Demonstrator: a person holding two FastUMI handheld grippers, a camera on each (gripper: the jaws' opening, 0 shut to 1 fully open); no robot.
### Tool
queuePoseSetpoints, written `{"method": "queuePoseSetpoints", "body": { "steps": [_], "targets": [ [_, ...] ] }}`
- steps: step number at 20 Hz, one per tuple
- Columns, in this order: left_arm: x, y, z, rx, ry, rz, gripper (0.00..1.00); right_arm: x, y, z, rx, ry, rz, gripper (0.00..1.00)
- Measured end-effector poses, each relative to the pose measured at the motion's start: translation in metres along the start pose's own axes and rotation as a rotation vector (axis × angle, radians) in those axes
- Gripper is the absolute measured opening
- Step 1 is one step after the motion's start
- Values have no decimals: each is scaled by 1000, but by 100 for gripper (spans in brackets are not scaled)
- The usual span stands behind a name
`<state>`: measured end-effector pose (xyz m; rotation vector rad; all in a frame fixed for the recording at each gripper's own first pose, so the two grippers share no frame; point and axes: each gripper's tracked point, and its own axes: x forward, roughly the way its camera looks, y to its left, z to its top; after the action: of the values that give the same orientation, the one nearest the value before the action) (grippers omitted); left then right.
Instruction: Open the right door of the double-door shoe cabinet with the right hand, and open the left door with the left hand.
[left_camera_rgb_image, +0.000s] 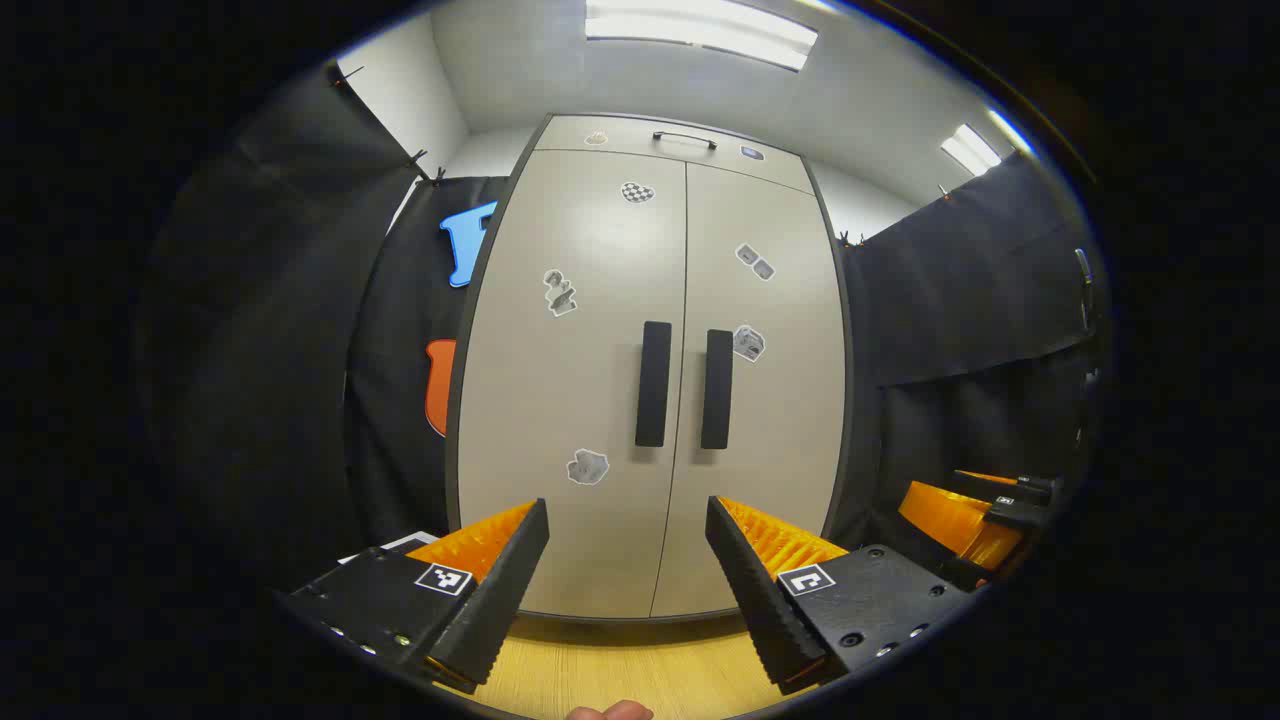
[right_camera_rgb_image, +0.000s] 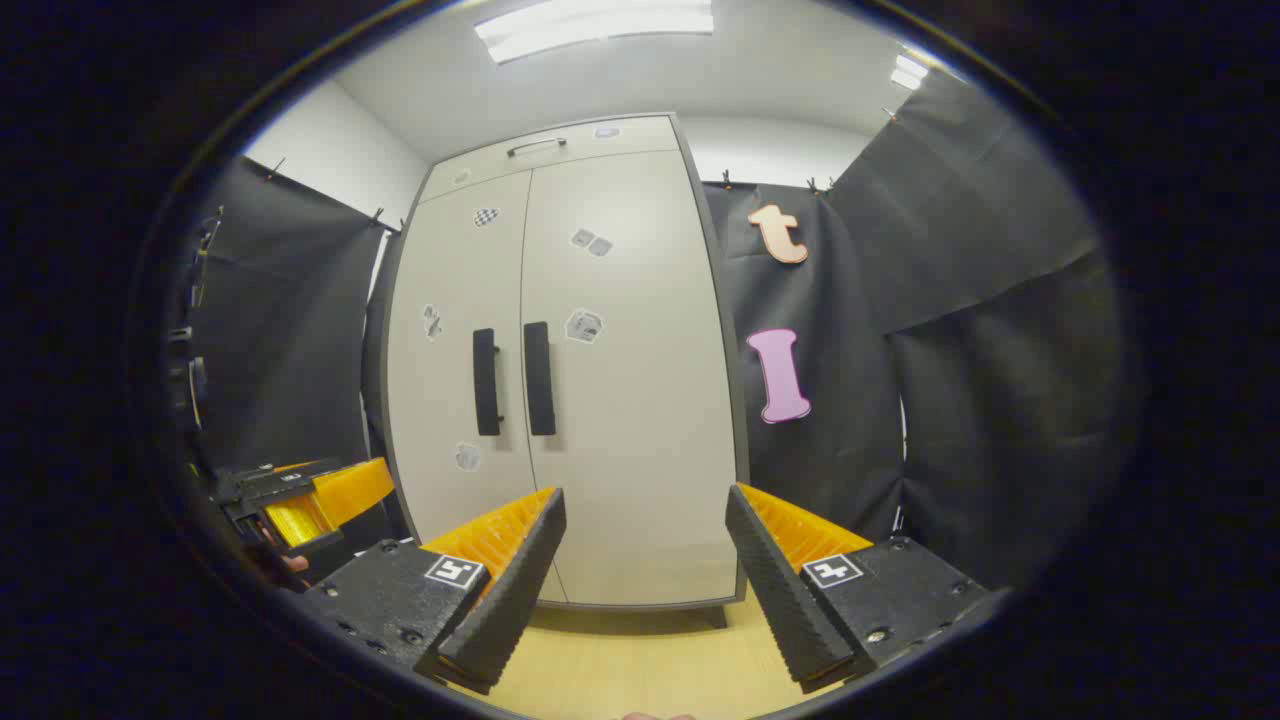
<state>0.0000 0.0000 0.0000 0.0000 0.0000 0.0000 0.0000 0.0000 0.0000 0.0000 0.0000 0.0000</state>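
Both doors of the shoe cabinet (left_camera_rgb_image: 640, 330) stand closed as I face it with a gripper in each hand. In the left gripper view the cabinet fills the centre of the frame, its left door (left_camera_rgb_image: 570, 400) and right door (left_camera_rgb_image: 765, 400) meeting at a seam just right of centre. The two dark vertical handles sit side by side at mid-height: the left handle (left_camera_rgb_image: 653, 384) and the right handle (left_camera_rgb_image: 716, 388), one on either side of the seam. My left gripper (left_camera_rgb_image: 628, 520) rises from the bottom of the frame with its fingers spread wide, holding nothing and well apart from the doors. My right gripper (left_camera_rgb_image: 975, 505) shows at the lower right edge of that view.

In the right gripper view the cabinet (right_camera_rgb_image: 560, 370) stands left of centre, the handles (right_camera_rgb_image: 512, 380) at centre left. My right gripper (right_camera_rgb_image: 645, 510) is at the bottom of the frame, fingers likewise spread with nothing between them, pointing at the lower part of the right door (right_camera_rgb_image: 630, 400). The left gripper (right_camera_rgb_image: 320, 495) appears at the lower left.

Small stickers (left_camera_rgb_image: 560, 292) dot both doors, a narrow top drawer (left_camera_rgb_image: 680, 140) with a slim handle caps the cabinet, and pale wood floor (left_camera_rgb_image: 620, 670) runs beneath it.
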Motion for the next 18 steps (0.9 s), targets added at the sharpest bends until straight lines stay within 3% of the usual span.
{"method": "queuePoseSetpoints", "body": {
  "steps": [6,18],
  "targets": [
    [3,14,-1,7,0,34,95,2,14,-3,-25,5,36,100],
    [6,26,-14,20,31,49,95,18,14,5,-14,2,13,100]
  ]
}}
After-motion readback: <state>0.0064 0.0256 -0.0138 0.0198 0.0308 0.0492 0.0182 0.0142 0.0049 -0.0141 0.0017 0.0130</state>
